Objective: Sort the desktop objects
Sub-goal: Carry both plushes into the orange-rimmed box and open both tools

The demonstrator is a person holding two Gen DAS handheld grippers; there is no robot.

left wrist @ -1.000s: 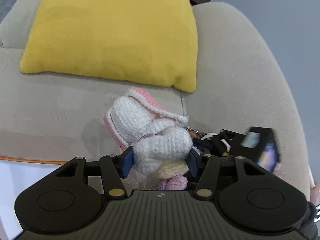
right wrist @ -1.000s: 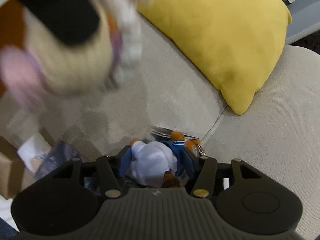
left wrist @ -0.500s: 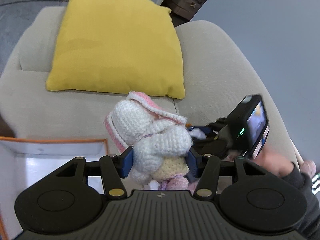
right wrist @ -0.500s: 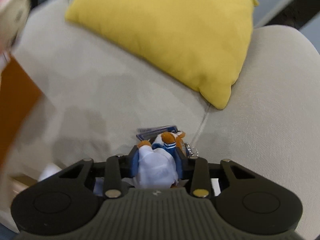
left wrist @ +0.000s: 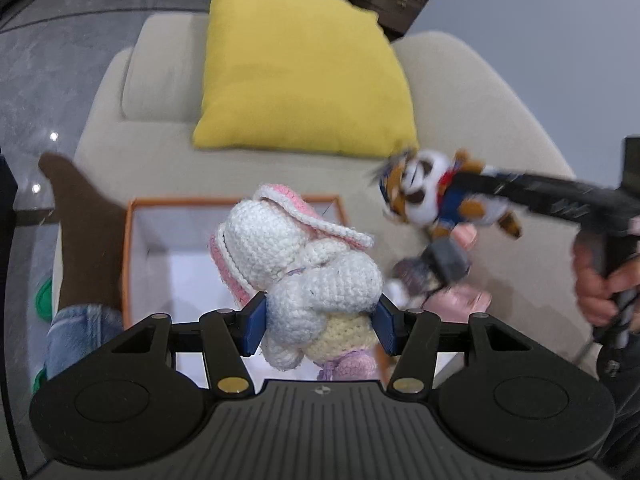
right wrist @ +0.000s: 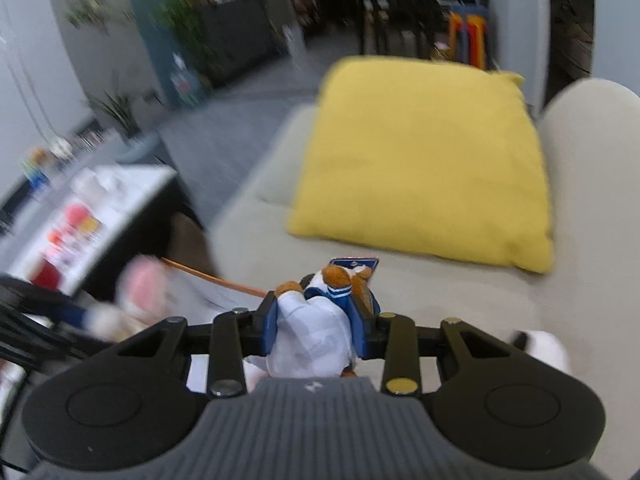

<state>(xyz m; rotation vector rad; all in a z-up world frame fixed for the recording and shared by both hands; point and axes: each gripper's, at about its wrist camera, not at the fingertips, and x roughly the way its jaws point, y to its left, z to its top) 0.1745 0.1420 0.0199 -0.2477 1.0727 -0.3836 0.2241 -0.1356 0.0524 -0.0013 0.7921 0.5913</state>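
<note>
You have both toys lifted but neither dropped yet: your left gripper (left wrist: 318,322) fingers clamp the white-and-pink crocheted bunny (left wrist: 296,268) above the orange-rimmed white box (left wrist: 132,240), your right gripper (right wrist: 316,322) fingers clamp the brown-and-blue plush animal (right wrist: 316,336) beside that box.

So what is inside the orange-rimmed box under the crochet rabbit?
The orange-rimmed box shows only a bare white floor. The crochet rabbit in the left claw covers its right part, so that part stays unknown.
</note>
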